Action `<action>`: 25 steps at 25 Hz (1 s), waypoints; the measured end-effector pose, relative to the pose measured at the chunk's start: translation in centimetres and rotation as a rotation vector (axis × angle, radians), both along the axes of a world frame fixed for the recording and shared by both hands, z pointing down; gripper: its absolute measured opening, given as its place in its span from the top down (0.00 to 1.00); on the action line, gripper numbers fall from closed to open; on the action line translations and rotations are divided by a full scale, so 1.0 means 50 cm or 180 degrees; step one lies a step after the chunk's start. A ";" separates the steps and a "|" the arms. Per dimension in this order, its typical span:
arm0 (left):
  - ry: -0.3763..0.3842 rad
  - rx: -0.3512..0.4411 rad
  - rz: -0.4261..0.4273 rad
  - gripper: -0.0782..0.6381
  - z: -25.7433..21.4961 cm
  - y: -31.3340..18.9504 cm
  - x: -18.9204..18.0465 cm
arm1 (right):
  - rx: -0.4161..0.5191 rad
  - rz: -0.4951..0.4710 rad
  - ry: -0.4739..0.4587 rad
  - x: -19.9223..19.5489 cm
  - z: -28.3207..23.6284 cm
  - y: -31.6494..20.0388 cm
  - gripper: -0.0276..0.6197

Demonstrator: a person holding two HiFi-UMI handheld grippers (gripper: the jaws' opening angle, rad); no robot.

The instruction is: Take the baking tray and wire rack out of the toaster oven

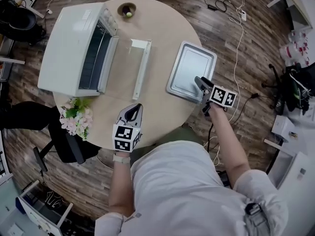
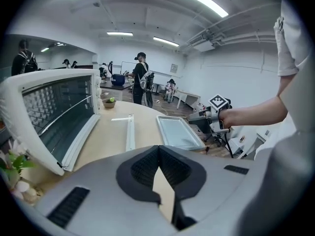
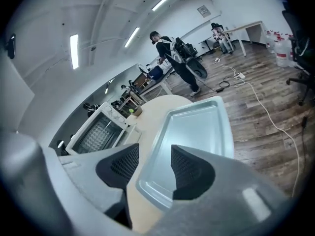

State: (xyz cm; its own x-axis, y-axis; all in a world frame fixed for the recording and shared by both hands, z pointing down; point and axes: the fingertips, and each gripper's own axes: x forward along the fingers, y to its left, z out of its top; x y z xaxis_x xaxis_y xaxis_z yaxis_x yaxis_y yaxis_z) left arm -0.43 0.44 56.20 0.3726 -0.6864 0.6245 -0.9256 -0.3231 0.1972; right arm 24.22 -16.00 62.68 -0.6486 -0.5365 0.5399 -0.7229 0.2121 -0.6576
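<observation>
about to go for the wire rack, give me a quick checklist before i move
1. Baking tray out and flat on the table: ok.
2. Right gripper jaws apart, not gripping the tray: ok.
3. Toaster oven door folded open: ok.
4. Wire rack out of the oven: not ok, it appears to sit inside.
5. Left gripper open for the grab: not ok, jaws together, empty.
6. Rack free to slide out: cannot tell.
</observation>
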 end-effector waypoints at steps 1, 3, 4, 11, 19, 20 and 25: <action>-0.0001 0.0013 -0.0034 0.89 -0.003 0.004 -0.018 | 0.0007 -0.0055 -0.0059 -0.033 -0.008 0.002 0.64; 0.0002 0.0036 -0.0109 0.89 -0.010 0.014 -0.055 | 0.0013 -0.0182 -0.0174 -0.105 -0.024 0.007 0.64; 0.0004 0.0043 -0.0145 0.89 -0.014 0.020 -0.073 | 0.0009 -0.0253 -0.0232 -0.143 -0.032 0.010 0.64; -0.0002 0.0080 -0.0370 0.89 -0.041 0.079 -0.188 | -0.0084 -0.0646 -0.0662 -0.399 -0.082 0.033 0.64; 0.0026 0.0044 -0.0685 0.89 -0.043 0.136 -0.293 | -0.0211 -0.0961 -0.1057 -0.627 -0.111 0.057 0.64; 0.0027 0.0036 -0.0708 0.89 -0.042 0.143 -0.303 | -0.0232 -0.0979 -0.1107 -0.652 -0.113 0.058 0.64; 0.0047 -0.0011 -0.0813 0.89 -0.037 0.174 -0.337 | -0.0372 -0.1011 -0.1411 -0.764 -0.120 0.063 0.64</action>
